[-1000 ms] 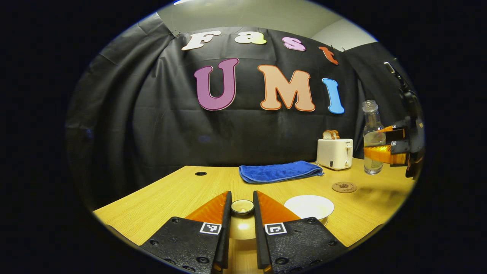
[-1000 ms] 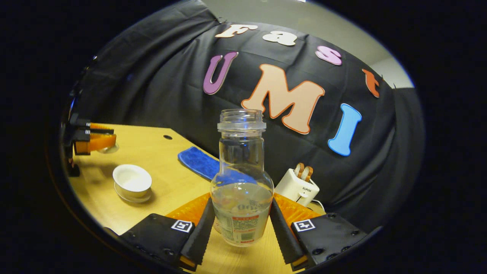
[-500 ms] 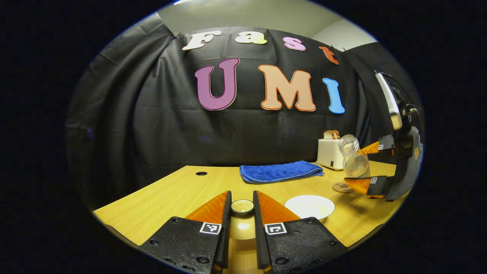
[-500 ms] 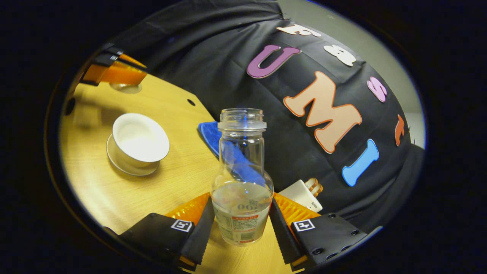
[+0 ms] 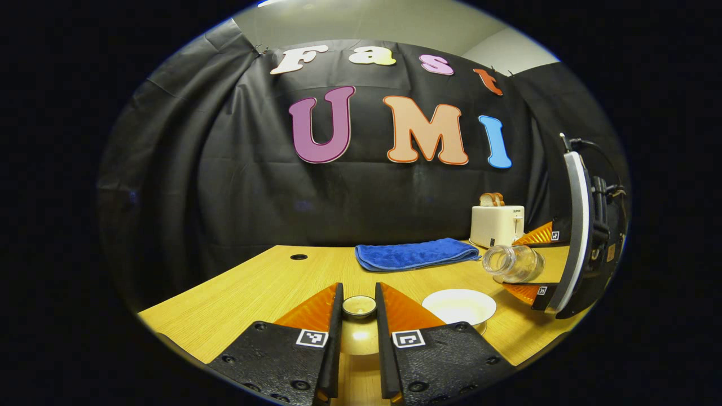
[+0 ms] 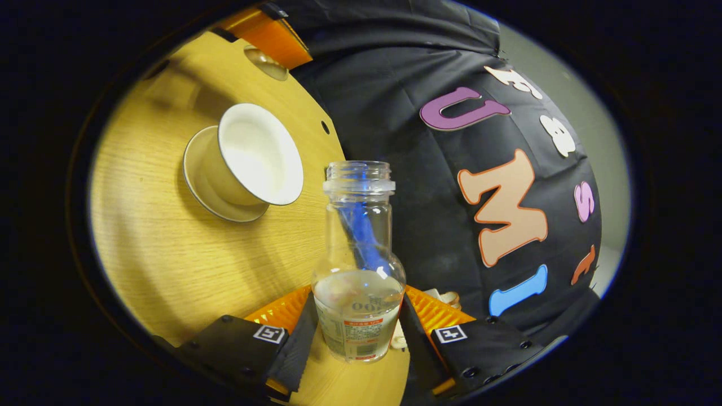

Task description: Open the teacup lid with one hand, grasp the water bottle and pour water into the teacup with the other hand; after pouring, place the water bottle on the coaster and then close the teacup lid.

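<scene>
Here the left gripper (image 5: 359, 338) is clenched on the knob of the small round teacup lid (image 5: 359, 306), holding it lifted just above the light wooden table (image 5: 265, 287), with both fingers pressed against the knob's sides. Just beside it to the right stands the open white porcelain teacup (image 5: 459, 304) on its saucer.

Over on the far side, the right gripper (image 5: 536, 262) is tipped right over and grasps the clear glass water bottle (image 5: 513, 263), which lies nearly level in the air with its open mouth pointing toward the teacup, close to the rim yet not over it. In the right gripper view the bottle (image 6: 359, 270) sits clamped between the two fingers, a little water low in its body, and the teacup (image 6: 254, 155) lies up and to the left of the bottle's mouth.

Behind them, a folded blue cloth (image 5: 414, 254) lies on the table, and a small white toaster (image 5: 496, 224) with bread slices in it stands near the back wall.
</scene>
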Action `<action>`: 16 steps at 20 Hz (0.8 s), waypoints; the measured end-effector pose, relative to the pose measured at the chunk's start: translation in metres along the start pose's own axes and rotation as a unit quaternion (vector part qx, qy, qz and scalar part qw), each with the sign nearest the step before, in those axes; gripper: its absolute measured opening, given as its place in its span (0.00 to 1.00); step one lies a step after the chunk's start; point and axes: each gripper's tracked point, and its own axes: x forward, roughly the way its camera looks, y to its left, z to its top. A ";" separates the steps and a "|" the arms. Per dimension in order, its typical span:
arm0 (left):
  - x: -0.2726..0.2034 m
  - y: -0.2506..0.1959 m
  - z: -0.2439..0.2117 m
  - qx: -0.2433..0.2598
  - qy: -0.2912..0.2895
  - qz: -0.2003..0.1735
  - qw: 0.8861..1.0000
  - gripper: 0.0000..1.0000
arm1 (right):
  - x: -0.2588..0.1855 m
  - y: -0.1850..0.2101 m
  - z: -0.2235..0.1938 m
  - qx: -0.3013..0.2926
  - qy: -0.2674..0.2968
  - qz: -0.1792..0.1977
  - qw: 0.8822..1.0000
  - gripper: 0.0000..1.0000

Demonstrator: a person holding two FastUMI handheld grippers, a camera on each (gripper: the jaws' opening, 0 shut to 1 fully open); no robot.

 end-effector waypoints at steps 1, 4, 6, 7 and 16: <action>-0.001 0.000 0.000 0.000 0.000 0.000 1.000 0.27 | -0.001 -0.001 0.002 -0.015 -0.002 -0.003 1.000 0.79; -0.001 0.000 0.000 0.000 0.000 0.000 1.000 0.27 | 0.002 -0.005 0.003 -0.052 -0.002 -0.007 0.999 0.81; -0.002 0.000 0.000 0.000 0.000 0.000 1.000 0.27 | 0.005 -0.015 0.005 -0.077 -0.005 -0.016 0.997 0.82; -0.002 0.000 -0.001 0.000 0.000 0.000 1.000 0.25 | 0.007 -0.019 0.007 -0.095 -0.006 -0.020 0.995 0.81; -0.001 0.001 0.000 0.000 0.000 0.003 1.000 0.27 | 0.000 -0.037 0.020 -0.206 -0.025 -0.047 0.977 0.79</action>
